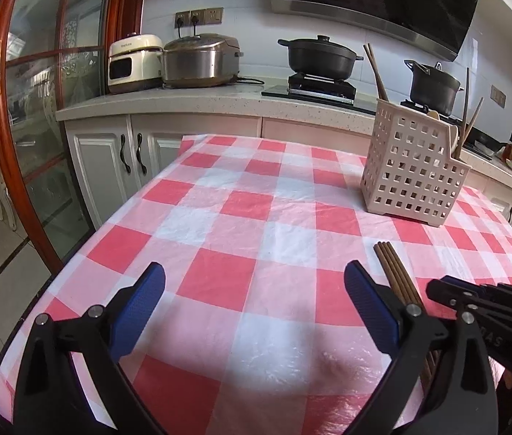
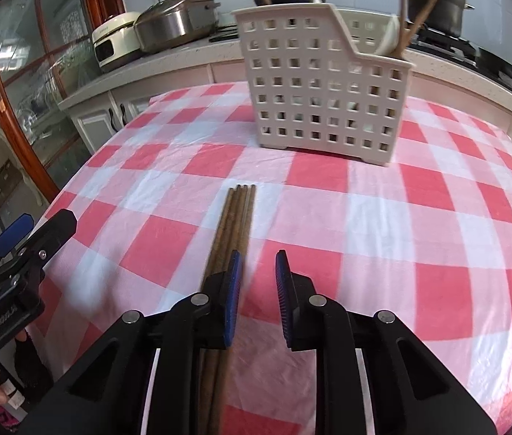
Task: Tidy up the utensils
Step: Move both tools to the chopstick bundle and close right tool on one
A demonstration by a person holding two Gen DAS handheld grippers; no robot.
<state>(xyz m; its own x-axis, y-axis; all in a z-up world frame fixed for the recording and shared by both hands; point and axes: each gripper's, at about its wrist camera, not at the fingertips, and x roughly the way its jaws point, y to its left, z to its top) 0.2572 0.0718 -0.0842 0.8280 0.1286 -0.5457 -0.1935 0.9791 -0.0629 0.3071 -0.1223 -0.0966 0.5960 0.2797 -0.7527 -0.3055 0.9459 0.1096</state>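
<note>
Reaching for the chopsticks on the tabletop

Four brown chopsticks [image 2: 236, 217] lie side by side on the checked tabletop [image 2: 437, 217], in front of the white basket [image 2: 325, 87] with holes. Some chopsticks and a spoon already stand in the basket, so part of the job looks done; these four are left to put away. The right tongs [image 2: 257, 299] are low over the near end of the bunch with a narrow gap between the blue pads. Nothing is in that gap; the sticks pass under the left pad, beside it. The left tongs [image 1: 254, 308] are spread wide over bare cloth and hold nothing. The near ends of the sticks are hidden under the tongs, and I cannot see inside the basket well.
</note>
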